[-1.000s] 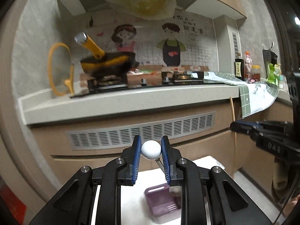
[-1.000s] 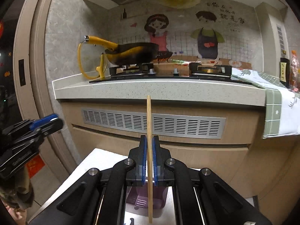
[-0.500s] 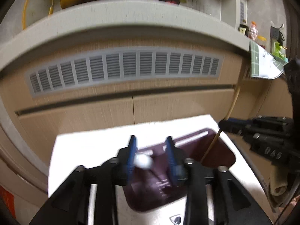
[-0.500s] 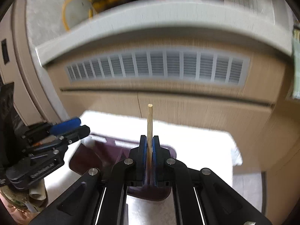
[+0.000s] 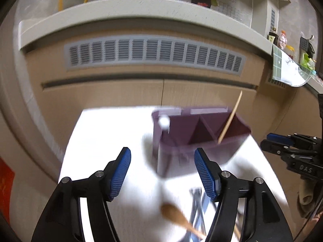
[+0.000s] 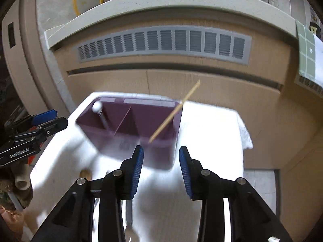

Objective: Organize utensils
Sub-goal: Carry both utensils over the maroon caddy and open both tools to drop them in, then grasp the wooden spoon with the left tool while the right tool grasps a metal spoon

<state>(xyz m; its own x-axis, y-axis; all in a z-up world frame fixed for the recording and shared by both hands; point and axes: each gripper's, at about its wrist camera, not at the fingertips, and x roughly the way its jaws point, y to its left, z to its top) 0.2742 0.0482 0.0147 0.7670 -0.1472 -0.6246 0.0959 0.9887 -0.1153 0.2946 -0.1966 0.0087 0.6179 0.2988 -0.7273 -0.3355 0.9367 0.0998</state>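
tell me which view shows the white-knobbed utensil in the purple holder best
Right wrist view: the white-knobbed utensil shows knob and dark stem inside the purple holder. Left wrist view gives only its blurred knob.

Mid slot of holder (image 6: 141, 119) free; chopstick (image 6: 173, 113) blocks right, ball-top utensil (image 6: 97, 106) left.

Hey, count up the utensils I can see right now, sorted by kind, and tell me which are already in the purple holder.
Chopsticks: 1, leaning in the right compartment of the purple holder — chopstick
White-ball-handled utensils: 1, in the left compartment — ball-handled utensil
Wooden spoons: 1, lying on the white table — wooden spoon
Total: 3, with 2 in the holder. Blurred metal pieces near the spoon are not counted.
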